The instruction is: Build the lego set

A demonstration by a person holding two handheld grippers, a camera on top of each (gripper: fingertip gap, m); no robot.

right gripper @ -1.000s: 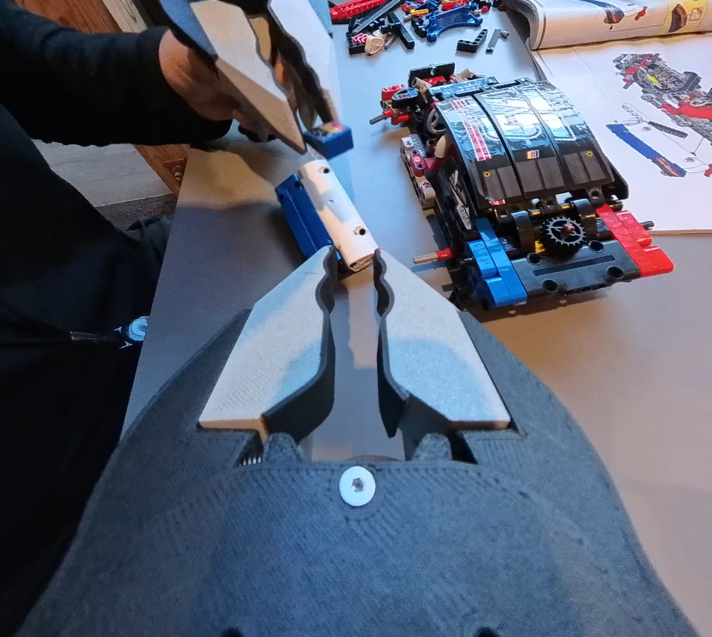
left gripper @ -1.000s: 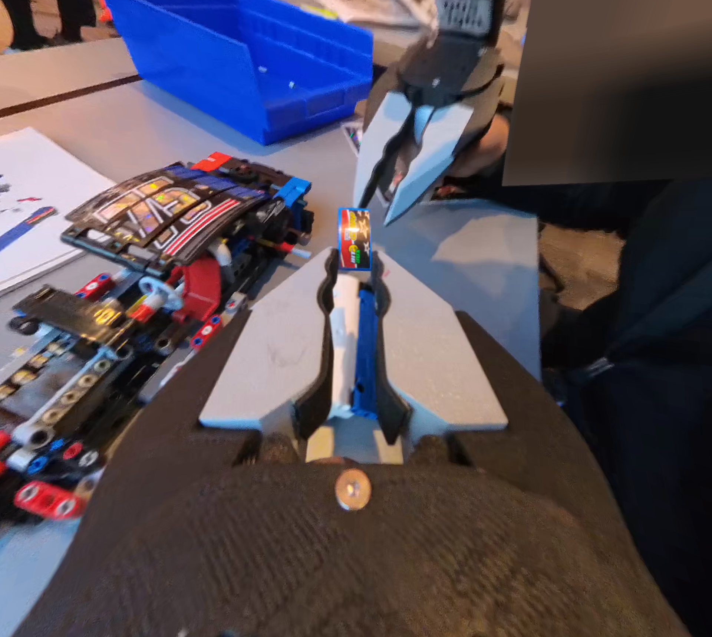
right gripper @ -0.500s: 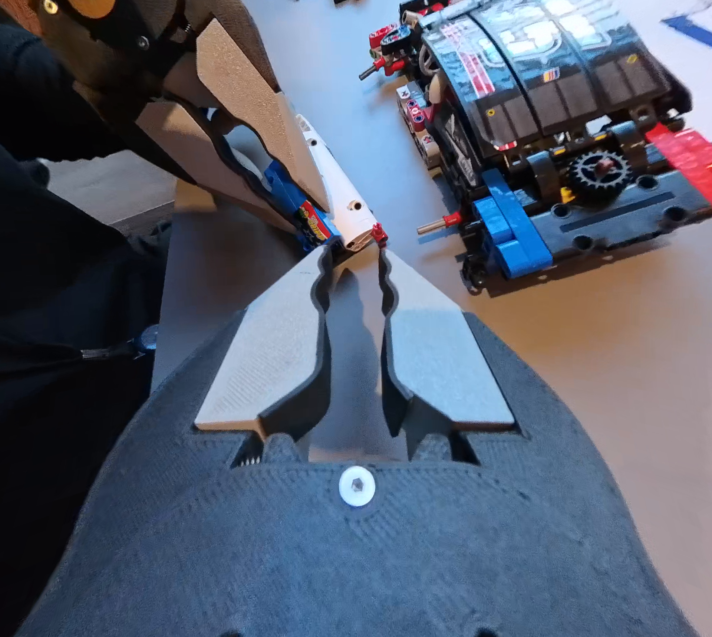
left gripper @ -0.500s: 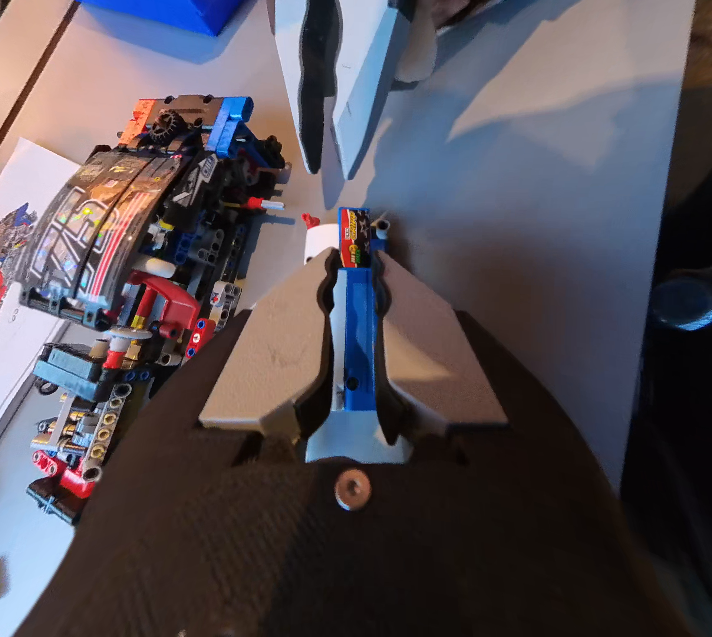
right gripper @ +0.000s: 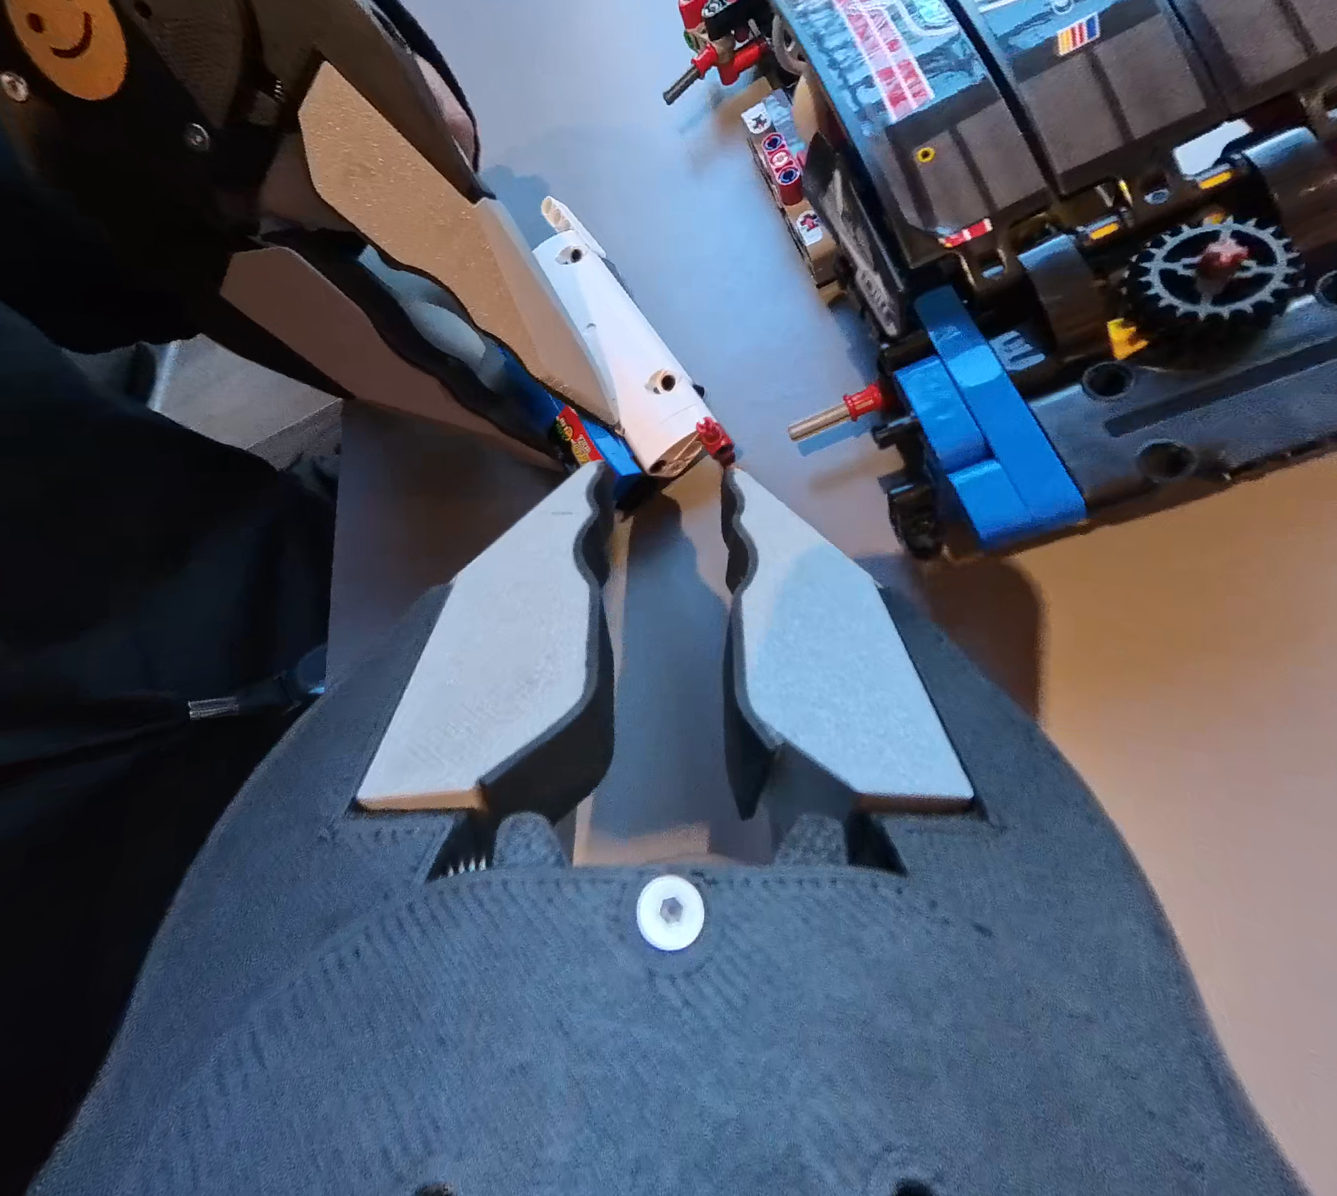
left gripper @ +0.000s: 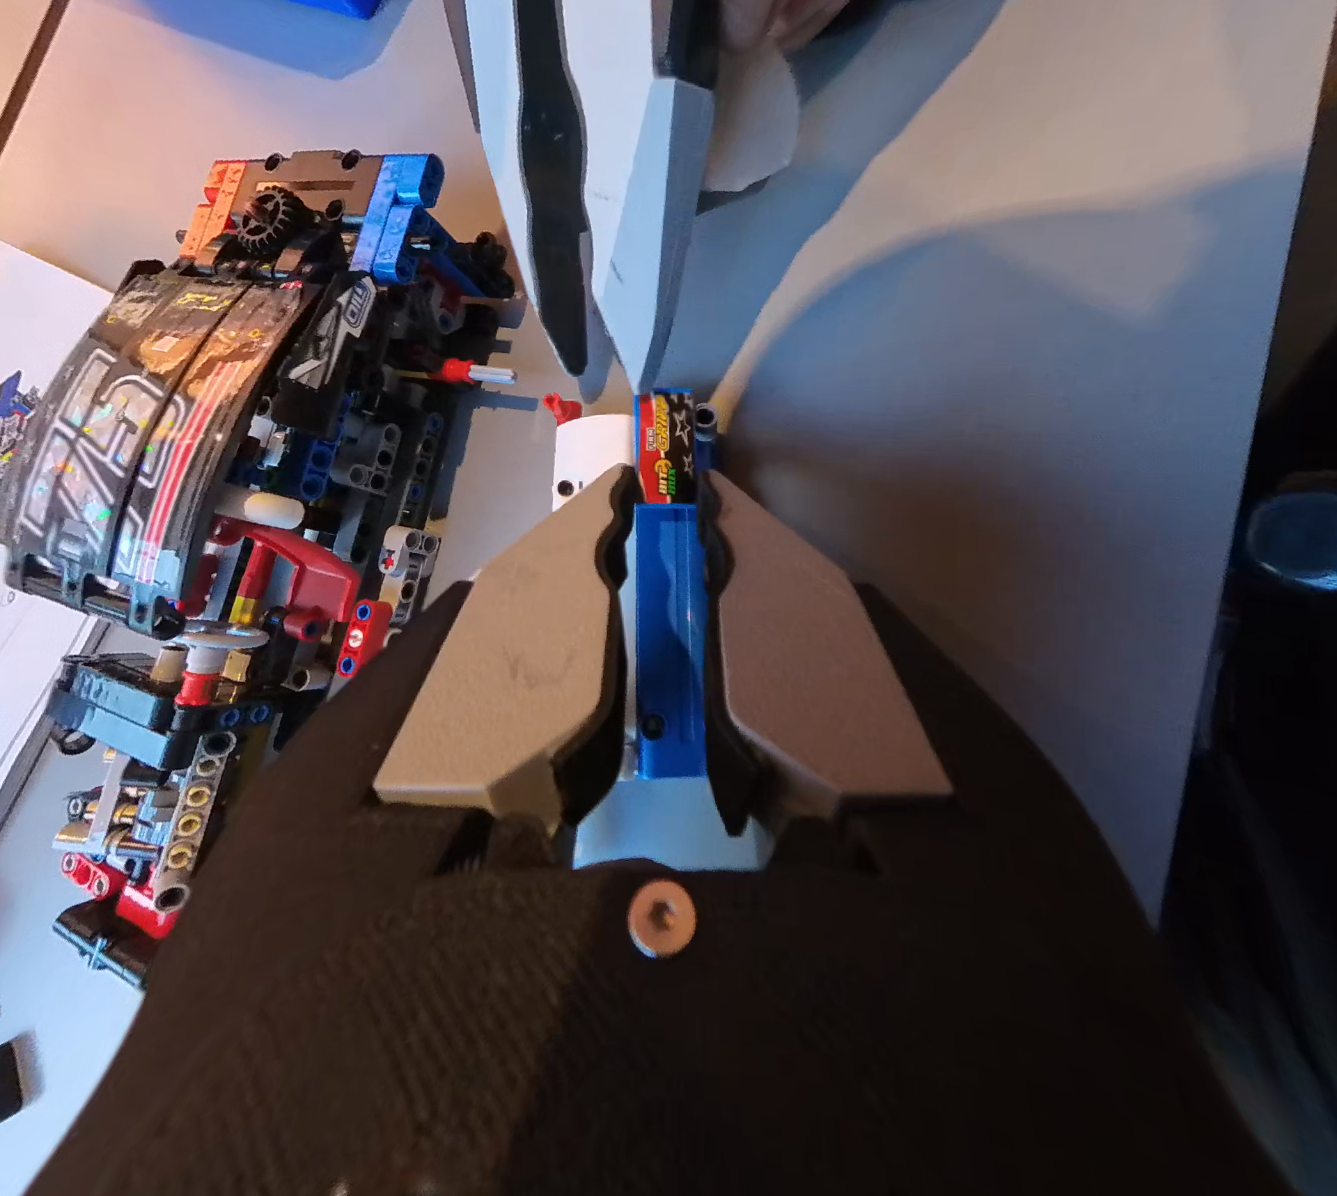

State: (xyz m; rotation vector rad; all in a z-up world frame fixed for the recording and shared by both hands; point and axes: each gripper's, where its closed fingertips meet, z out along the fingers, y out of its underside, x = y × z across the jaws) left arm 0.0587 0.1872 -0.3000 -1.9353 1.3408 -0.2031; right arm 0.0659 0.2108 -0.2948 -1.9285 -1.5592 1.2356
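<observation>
Left claw (left gripper: 662, 495) is clamped on a blue-and-white plastic lego panel assembly (left gripper: 669, 618). Right claw (right gripper: 664, 484) is parted, empty, tips just beside the assembly's small red pin (right gripper: 715, 435). Black lego car model (right gripper: 1049, 162) sits on the grey table (right gripper: 579, 76), right of it.

Both wrist views look steeply down, close, facing each other; shared: white-and-blue piece (left gripper: 590, 448) (right gripper: 622, 358), lego car (left gripper: 217, 437) (right gripper: 1049, 148).

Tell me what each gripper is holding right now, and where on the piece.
The left gripper is shut on the blue-and-white panel assembly, clamped along the sides of its blue length, the stickered end sticking out. The right gripper is open at that end, holding nothing.
</observation>
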